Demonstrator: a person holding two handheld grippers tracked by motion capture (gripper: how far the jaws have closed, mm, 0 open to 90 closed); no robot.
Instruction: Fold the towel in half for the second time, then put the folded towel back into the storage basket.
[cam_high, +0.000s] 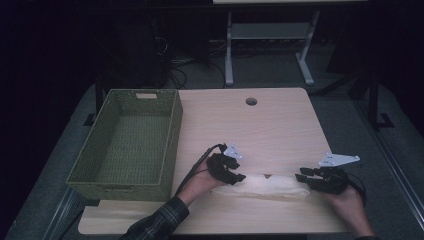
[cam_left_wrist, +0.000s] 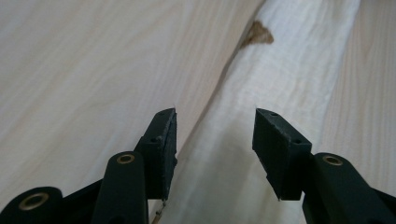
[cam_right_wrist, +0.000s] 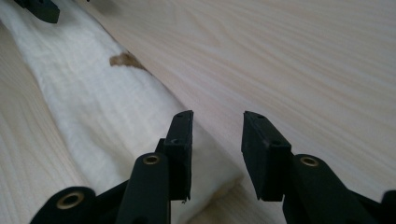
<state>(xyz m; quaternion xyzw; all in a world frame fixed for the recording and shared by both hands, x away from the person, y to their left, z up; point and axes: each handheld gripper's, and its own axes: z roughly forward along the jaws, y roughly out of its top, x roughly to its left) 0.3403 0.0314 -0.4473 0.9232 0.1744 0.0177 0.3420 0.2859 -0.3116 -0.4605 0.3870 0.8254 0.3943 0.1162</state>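
1. Cloth (cam_high: 262, 186) lies near the front edge of the table (cam_high: 270, 125), folded into a long white roll.
2. It looks soft and ribbed, with a small brown tag (cam_left_wrist: 258, 34) on its far edge.
3. Left gripper (cam_high: 241, 177) is at the roll's left end, jaws apart, gripping nothing.
4. Right gripper (cam_high: 300, 177) is at the right end, jaws apart over the cloth's edge, not pinching it.
5. Green basket (cam_high: 127, 142) sits at the left, well apart.

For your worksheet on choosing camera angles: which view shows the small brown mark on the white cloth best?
The left gripper view: the brown mark sits sharp on the white cloth edge. The right gripper view shows it about as clearly, slightly darker. The high view shows a tiny speck.
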